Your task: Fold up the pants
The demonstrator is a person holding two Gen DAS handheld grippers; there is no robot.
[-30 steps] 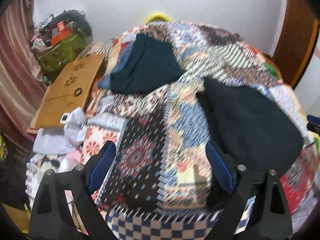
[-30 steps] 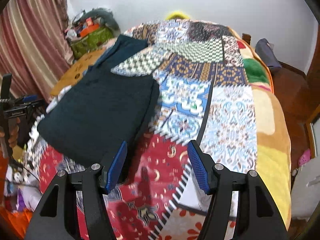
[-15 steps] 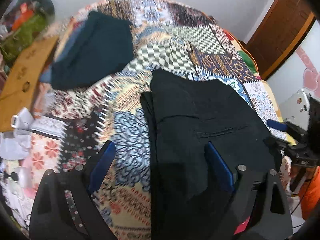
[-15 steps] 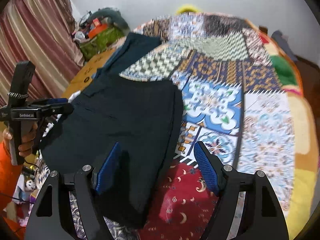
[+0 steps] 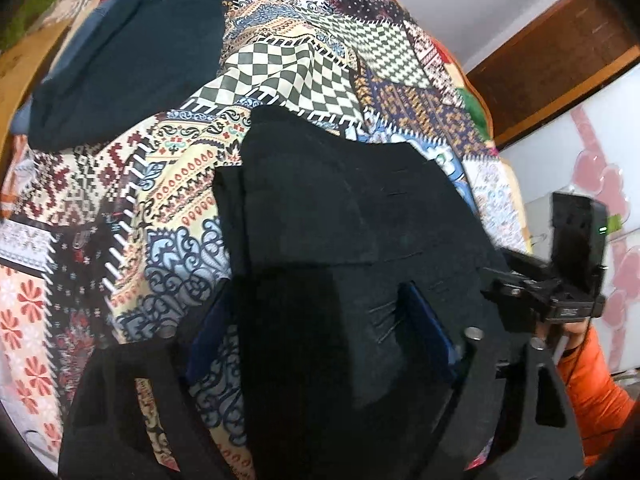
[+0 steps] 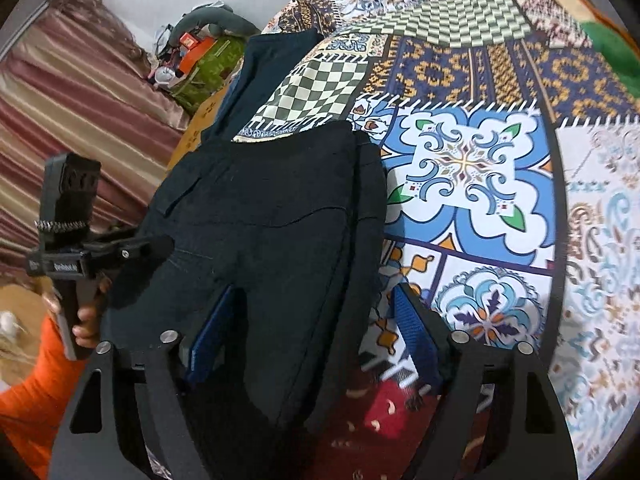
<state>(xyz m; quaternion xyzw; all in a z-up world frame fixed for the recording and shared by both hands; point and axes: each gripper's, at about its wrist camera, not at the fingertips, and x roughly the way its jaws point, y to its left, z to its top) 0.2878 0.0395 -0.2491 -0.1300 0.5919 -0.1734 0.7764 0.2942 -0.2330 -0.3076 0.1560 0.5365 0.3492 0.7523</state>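
Black pants point(image 5: 340, 216) on a multicoloured patchwork quilt point(image 6: 472, 168), blue-padded black hand-held gripper point(image 6: 312, 332), orange sleeve point(image 5: 592, 384)

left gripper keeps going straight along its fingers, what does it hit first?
Most likely the black pants: the left gripper already straddles their near edge, jaws just closing, patchwork quilt underneath. Depth unclear.

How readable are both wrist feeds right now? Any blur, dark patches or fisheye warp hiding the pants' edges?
Left wrist view: the pants go near-black by the left gripper, folds barely readable; quilt slightly soft. Right wrist view: better lit, pants seams visible, right gripper sharp; quilt smeared at right, edges bowed.
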